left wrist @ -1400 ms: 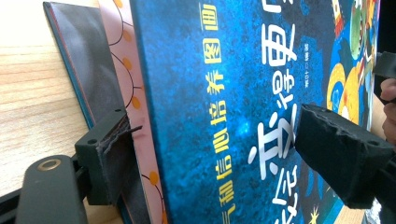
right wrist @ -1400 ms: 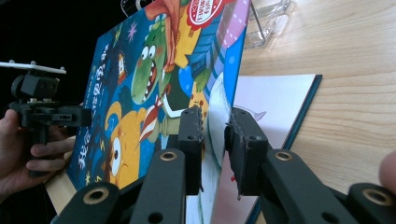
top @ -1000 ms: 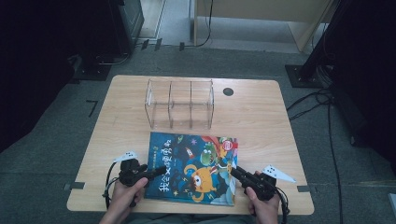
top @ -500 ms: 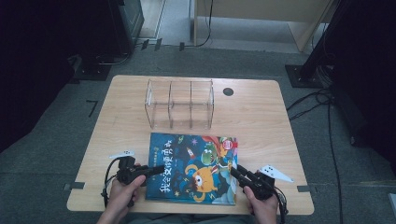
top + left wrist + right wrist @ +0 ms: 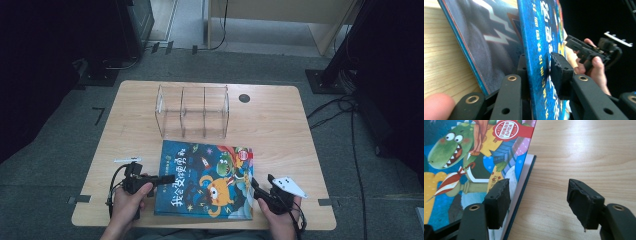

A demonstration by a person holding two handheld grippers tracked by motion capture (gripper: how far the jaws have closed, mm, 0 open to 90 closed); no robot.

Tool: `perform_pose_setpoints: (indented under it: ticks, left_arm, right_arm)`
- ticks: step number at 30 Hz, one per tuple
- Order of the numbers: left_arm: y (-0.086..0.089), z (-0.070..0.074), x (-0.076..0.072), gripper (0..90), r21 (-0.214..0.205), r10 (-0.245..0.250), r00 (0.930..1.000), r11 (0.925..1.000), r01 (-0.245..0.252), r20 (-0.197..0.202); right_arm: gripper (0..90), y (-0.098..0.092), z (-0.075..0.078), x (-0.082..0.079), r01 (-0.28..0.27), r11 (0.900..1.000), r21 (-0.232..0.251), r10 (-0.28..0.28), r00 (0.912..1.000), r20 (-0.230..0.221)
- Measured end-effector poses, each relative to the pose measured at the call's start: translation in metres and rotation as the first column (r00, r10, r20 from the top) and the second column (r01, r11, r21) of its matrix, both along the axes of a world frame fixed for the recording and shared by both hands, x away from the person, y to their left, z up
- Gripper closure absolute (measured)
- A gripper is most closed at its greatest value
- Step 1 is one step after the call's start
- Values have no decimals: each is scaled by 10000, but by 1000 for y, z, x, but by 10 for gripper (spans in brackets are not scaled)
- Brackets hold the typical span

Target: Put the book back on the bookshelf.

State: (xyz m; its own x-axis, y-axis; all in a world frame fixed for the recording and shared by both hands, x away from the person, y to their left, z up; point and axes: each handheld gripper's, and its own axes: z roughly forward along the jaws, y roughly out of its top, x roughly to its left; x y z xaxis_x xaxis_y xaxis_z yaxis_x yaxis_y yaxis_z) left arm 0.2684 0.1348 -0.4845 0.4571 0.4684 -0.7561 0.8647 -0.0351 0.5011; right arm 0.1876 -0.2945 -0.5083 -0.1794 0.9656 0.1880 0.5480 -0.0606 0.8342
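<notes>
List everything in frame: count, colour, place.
book: 1, blue cover with cartoon dinosaur, near middle of table; the cover is lifted off the pages at its left edge
rack: 1, clear, three bays, behind the book
table: 1, light wood, centre
hole cap: 1, dark, far right of table
floor: grey carpet, around the table
cables: several, black, floor at right
left tongs: 1, black, at the book's left edge, have just been closing, pads now pressed on the cover
right tongs: 1, black, at the book's right edge, have just been opening, nothing gripped
hands: 2, bottom edge, one on each tongs
</notes>
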Motion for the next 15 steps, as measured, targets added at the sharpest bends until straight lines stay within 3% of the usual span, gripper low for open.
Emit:
perform_pose_setpoints:
  ticks: [6,15]
  left_arm:
    - [-1,17,6,767,68,-332,9990,9994,334,-285]
    - [5,37,12,813,-10,-663,9962,9978,663,-566]
  right_arm:
    - [274,-7,0,2,37,9994,354,-32,9999,-141]
    - [190,-19,-9,13,397,9980,-493,-447,9936,-1035]
